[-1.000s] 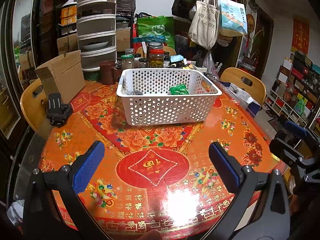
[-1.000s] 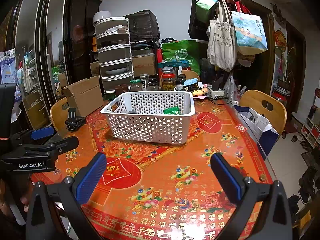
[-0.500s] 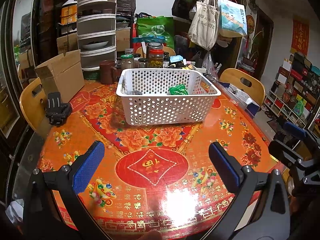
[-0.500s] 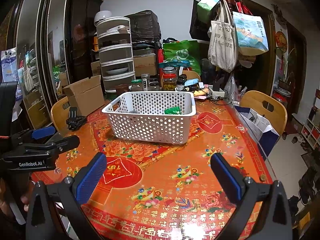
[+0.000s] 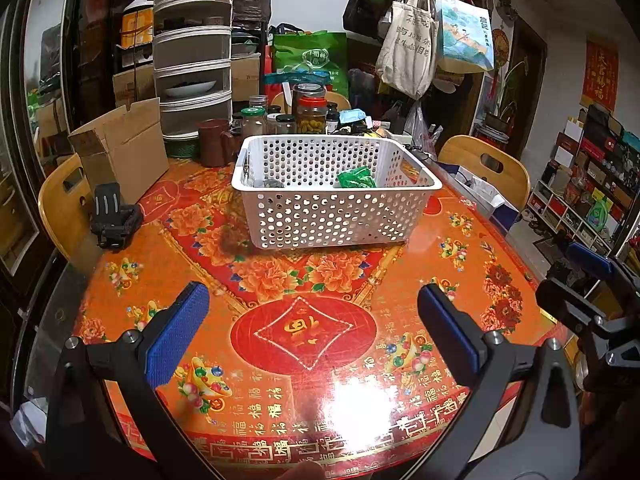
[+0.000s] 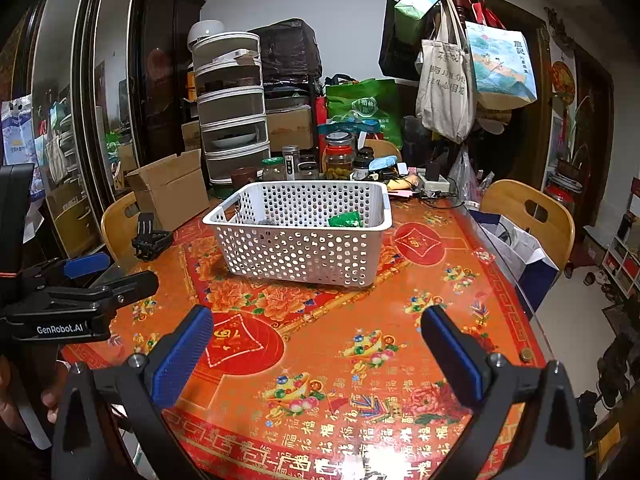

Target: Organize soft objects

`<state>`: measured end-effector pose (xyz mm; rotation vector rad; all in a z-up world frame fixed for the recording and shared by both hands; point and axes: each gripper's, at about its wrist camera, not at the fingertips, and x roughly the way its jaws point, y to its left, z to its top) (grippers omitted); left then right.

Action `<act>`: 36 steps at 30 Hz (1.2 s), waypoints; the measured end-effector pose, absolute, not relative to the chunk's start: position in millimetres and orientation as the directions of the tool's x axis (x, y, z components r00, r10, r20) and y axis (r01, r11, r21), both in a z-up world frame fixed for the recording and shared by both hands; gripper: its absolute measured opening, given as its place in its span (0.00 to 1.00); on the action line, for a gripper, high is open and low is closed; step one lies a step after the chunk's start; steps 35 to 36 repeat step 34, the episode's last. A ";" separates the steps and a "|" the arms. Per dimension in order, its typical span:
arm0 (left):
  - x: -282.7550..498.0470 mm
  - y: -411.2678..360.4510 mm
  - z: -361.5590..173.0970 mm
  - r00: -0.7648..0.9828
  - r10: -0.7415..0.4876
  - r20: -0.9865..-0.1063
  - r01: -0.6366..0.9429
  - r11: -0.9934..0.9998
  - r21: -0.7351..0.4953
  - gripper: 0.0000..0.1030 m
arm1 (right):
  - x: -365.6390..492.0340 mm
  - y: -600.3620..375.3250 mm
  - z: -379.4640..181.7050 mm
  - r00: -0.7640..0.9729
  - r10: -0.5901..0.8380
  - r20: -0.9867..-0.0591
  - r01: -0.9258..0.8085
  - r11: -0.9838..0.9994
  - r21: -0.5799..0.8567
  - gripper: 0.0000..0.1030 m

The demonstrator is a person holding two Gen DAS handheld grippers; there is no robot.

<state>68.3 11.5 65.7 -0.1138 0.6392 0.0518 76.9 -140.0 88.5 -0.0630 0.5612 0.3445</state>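
white perforated basket (image 5: 336, 192) stands mid-table, well ahead of both tools. inside it, against the far right, lies a green crinkled packet (image 5: 356, 178); a dark item (image 5: 273, 183) beside it is too small to identify. the packet looks light, soft and slippery; a pinch across its bunched middle seems safest. left gripper (image 5: 313, 330) and right gripper (image 6: 316, 344) both hover with fingers spread wide, holding nothing. the table (image 6: 360, 340) has a glossy, glaring floral cover. room crowded: jars (image 5: 310, 114), cardboard box (image 5: 122, 148), wooden chairs (image 6: 528, 216).
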 end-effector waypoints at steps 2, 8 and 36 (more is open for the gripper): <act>68.5 11.6 65.6 0.801 0.013 -0.598 -0.084 0.992 -0.091 1.00 | 77.0 -140.0 88.6 0.791 0.303 -0.531 -0.338 0.941 0.034 1.00; 68.2 10.3 64.4 0.800 0.012 -0.600 -0.082 0.993 -0.090 1.00 | 76.4 -141.1 86.0 0.791 0.305 -0.531 -0.341 0.940 0.032 1.00; 64.9 5.7 62.8 0.811 0.013 -0.585 -0.070 0.995 -0.074 1.00 | 76.9 -140.6 84.4 0.788 0.306 -0.534 -0.345 0.938 0.028 1.00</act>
